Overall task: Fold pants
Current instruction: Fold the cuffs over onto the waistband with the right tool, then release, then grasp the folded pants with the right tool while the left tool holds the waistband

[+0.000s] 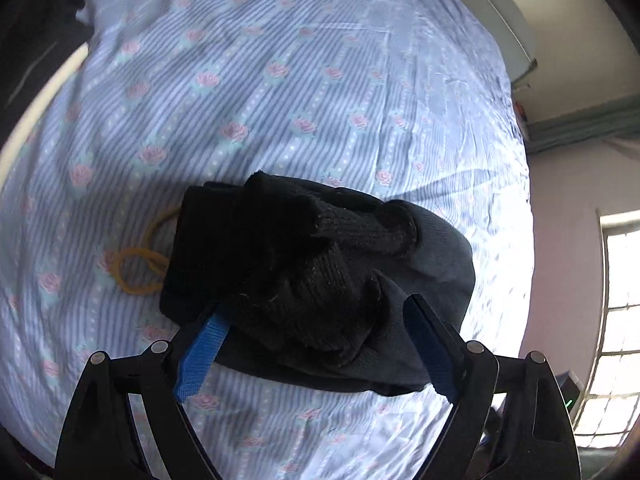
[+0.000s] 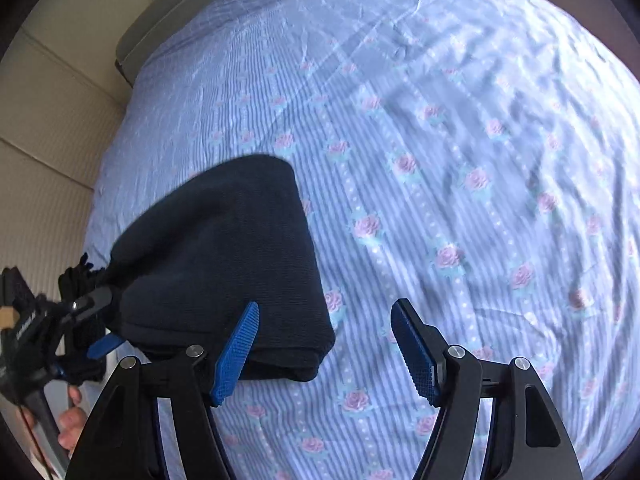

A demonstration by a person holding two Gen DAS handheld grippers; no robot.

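Left gripper point(image 1: 316, 344) jaws wide around folded pants point(image 1: 436, 264), grip unclear; right gripper point(image 2: 324, 348) wide, empty.

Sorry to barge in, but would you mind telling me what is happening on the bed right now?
A person is folding dark pants on a bed with a striped, rose-print sheet, holding a gripper in each hand. The pants already lie as a compact folded bundle. The left gripper is open around a bunched, knitted-looking dark piece on top of the bundle. The right gripper is open beside the bundle, holding nothing. Two yellow rubber bands lie next to it.
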